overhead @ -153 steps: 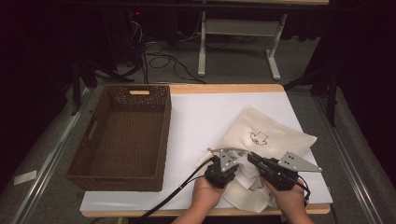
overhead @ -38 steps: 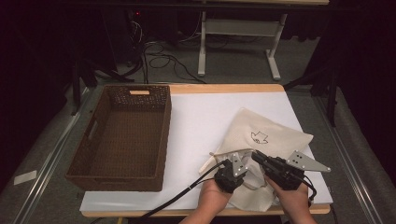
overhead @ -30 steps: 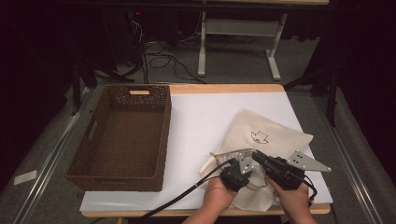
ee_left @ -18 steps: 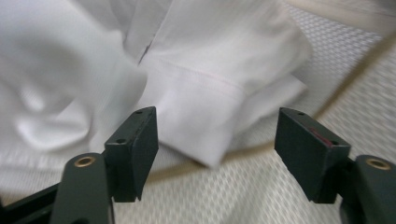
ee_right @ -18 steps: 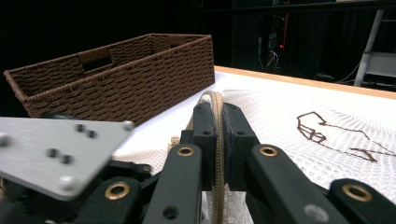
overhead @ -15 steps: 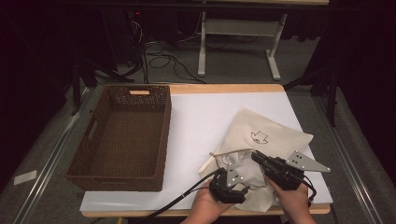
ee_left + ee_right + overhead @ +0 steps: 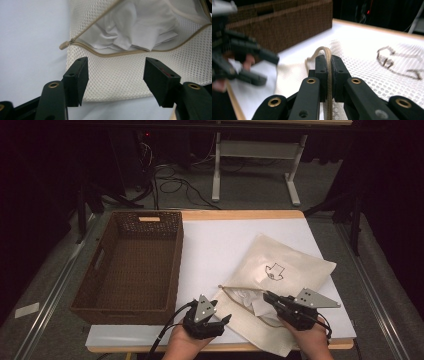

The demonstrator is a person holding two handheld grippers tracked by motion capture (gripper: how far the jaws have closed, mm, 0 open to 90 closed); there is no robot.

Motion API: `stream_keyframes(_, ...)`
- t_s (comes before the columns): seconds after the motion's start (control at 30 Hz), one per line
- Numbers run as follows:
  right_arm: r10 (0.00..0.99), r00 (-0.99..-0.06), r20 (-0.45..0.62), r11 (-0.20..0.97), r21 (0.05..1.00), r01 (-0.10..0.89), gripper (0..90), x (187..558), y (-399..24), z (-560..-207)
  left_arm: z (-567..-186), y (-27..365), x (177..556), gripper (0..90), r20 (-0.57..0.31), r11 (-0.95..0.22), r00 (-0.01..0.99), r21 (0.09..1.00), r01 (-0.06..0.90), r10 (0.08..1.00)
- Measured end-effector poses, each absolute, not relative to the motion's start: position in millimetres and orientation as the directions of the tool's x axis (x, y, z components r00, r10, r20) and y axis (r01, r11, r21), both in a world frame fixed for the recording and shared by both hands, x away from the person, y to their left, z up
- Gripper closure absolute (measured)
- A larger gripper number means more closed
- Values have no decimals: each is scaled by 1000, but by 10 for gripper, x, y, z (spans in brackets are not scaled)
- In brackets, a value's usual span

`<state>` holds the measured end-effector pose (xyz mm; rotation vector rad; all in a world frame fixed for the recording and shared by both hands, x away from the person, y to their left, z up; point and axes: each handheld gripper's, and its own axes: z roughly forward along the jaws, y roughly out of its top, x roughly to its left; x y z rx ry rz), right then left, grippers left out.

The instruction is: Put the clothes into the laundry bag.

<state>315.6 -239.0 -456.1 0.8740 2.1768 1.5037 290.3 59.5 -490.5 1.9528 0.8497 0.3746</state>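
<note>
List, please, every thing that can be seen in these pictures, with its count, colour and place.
mesh laundry bag: one, cream with a dark printed drawing, right half of the table, zipper open
white garment: one, white, inside the open bag
wicker basket: one, dark brown, left side of the table
table: one, white sheet with wooden edge
metal stand: one, pale grey, on the floor behind the table
left gripper: one, black, open, near front edge, beside the bag
right gripper: one, black, shut on the bag's zipper edge
hands: two, at bottom of high view
</note>
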Motion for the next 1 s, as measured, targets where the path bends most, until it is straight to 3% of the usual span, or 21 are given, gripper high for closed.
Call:
stream_keyframes(0.23, 649, -759, 61, 368, 847, 383, 862, 3148, -2282, -4803, -5032, 599, 2944, 337, -34, -351, 684, 840, 415, 728)
stream_keyframes(0.4, 663, -748, 13, 493, 745, 450, 861, 3162, -2282, -5021, -5177, 601, 3065, 308, -50, -342, 641, 813, 472, 766)
stream_keyframes(0.63, 686, -728, -16, 518, 712, 473, 864, 3155, -2385, -5069, -5232, 608, 3185, 319, -67, -330, 612, 793, 512, 788)
stream_keyframes(0.7, 687, -727, -8, 508, 720, 472, 864, 3162, -2411, -5078, -5231, 605, 3212, 394, -77, -329, 616, 791, 517, 784)
stream_keyframes(0.73, 687, -727, -9, 510, 719, 472, 864, 3163, -2409, -5076, -5233, 610, 3223, 533, -77, -335, 623, 787, 517, 779)
stream_keyframes(0.77, 687, -727, -9, 510, 719, 472, 864, 3163, -2409, -5076, -5238, 610, 3232, 533, -79, -338, 623, 784, 521, 779)
stream_keyframes(0.9, 688, -726, -7, 506, 721, 473, 863, 3164, -2403, -5077, -5223, 646, 3228, 835, -81, -328, 610, 784, 527, 788)
stream_keyframes(1.0, 685, -729, -5, 508, 720, 473, 863, 3170, -2403, -5076, -5182, 652, 3131, 856, -93, -328, 617, 780, 533, 782)
